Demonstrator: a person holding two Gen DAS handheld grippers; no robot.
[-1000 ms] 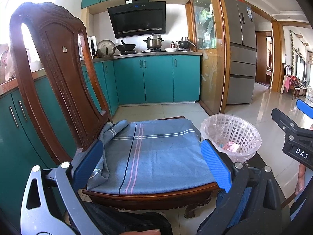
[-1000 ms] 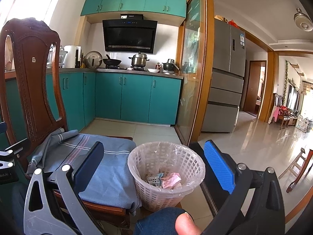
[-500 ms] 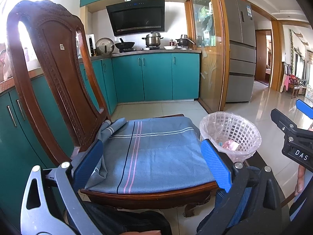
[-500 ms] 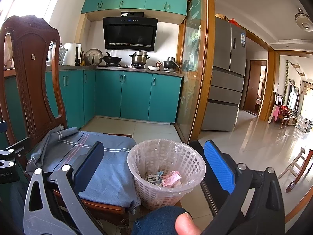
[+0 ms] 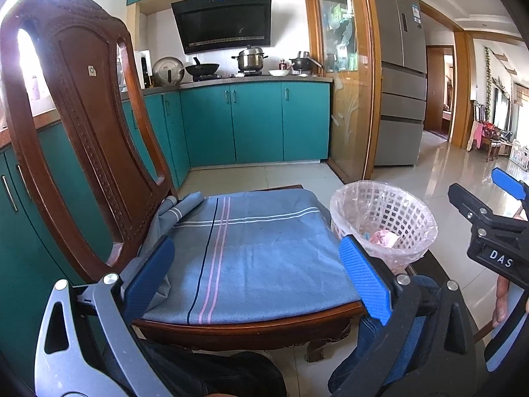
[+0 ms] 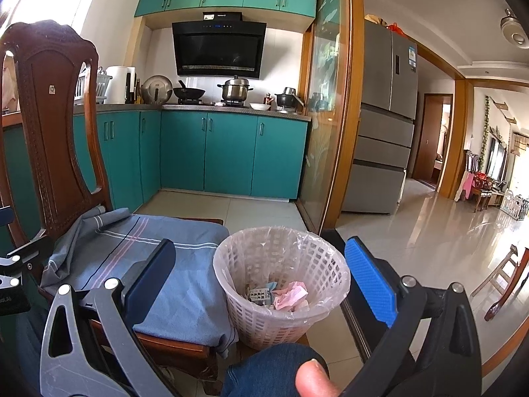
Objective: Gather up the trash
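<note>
A teal-cabinet kitchen with a glossy tiled floor (image 6: 413, 231) lay behind; on that floor, just beside the chair, stood the round white lattice wastebasket (image 6: 281, 284), lined with thin clear plastic and holding crumpled pink paper (image 6: 291, 296) and scraps. The carved dark wooden chair (image 5: 82, 106) carried a blue striped woven cloth (image 5: 251, 251). The left gripper (image 5: 258, 281) and right gripper (image 6: 261, 278) both had jaws spread wide, holding nothing.
</note>
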